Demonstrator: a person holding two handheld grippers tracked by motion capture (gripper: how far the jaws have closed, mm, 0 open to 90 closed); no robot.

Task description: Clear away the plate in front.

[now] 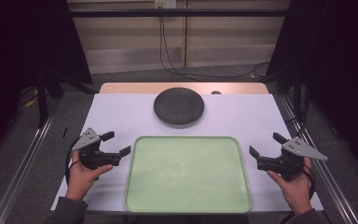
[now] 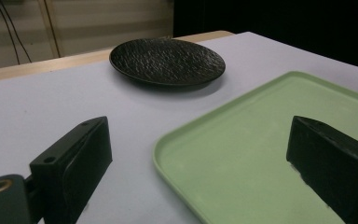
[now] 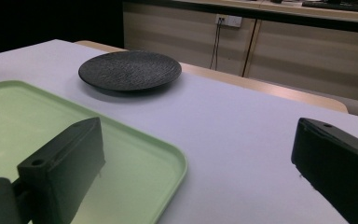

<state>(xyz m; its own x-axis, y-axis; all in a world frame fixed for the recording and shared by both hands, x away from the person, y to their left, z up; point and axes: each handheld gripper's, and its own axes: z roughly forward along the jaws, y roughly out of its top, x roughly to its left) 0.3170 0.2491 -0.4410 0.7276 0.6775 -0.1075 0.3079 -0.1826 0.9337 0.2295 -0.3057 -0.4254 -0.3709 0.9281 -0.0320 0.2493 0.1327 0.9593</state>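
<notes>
A pale green tray (image 1: pixel 135 186) lies bare at the front middle of the white table. Behind it rests a dark textured plate (image 1: pixel 178 107), also bare. My left gripper (image 1: pixel 116 143) hovers just left of the tray, jaws wide apart with nothing between them. My right gripper (image 1: pixel 266 144) hovers just right of the tray, likewise open and holding nothing. In the left gripper view the tray's near corner (image 2: pixel 168 144) lies between the jaws and the plate (image 2: pixel 167 61) is beyond. In the right gripper view the tray's corner (image 3: pixel 168 154) and the plate (image 3: pixel 129 70) lie ahead.
The table (image 1: pixel 121 112) has a wooden strip along its far edge (image 1: pixel 130 87). Metal rails (image 1: pixel 23 158) run along both sides on the floor. Cables (image 1: pixel 168 56) hang down the back wall. Dark curtains flank the area.
</notes>
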